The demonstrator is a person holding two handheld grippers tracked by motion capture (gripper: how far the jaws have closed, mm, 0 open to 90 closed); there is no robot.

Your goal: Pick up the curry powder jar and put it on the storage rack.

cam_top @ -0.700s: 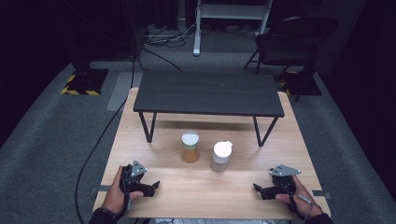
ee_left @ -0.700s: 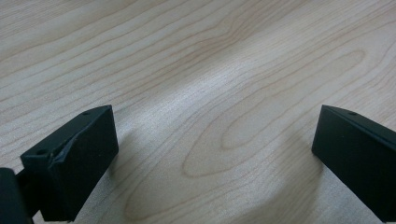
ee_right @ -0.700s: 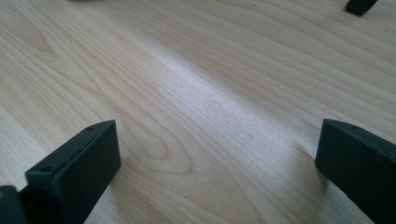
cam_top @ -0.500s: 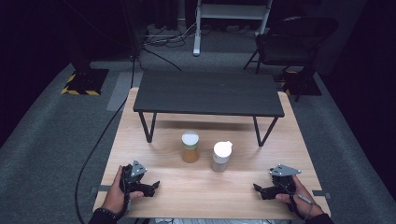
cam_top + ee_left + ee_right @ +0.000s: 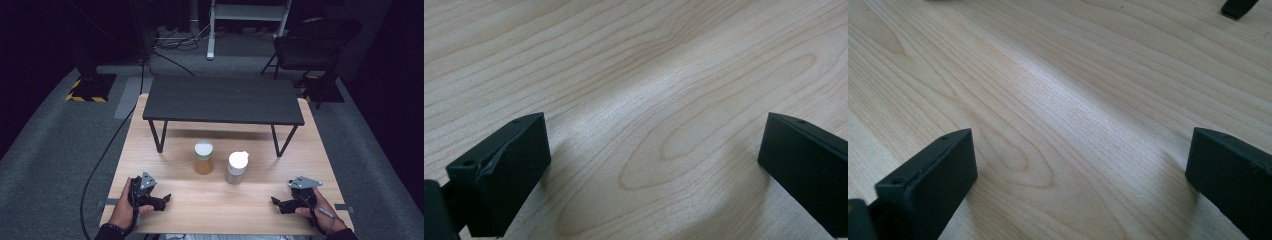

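So both my grippers are parked down on the near edge of the wooden table (image 5: pixel 170 150), one at each corner. My left gripper (image 5: pixel 162 200) sits low on the wood with my hand wrapped around the back of it, jaws spread wide and nothing between them; in the left gripper view it's just bare wood grain running between the two black blocks, which look like they're resting on or just above the surface. Same deal on the other side: my right gripper (image 5: pixel 277 204) is flat on the table, jaws spread as far as they go, pinching nothing, with plain wood between them in the right gripper view and a small dark bit of something at the top right corner that I can't make out. Both point inward, roughly toward each other. Further out, near the middle of the table, two jars stand upright just beside each other but not touching: an amber jar (image 5: pixel 203 157) with a pale lid on the left and a white-lidded jar (image 5: pixel 236 167) on the right, both well apart from my grippers. Behind them a low black bench (image 5: pixel 222 100) stands on the table's far half, and past that there's grey carpet and a dark chair (image 5: pixel 312 45).
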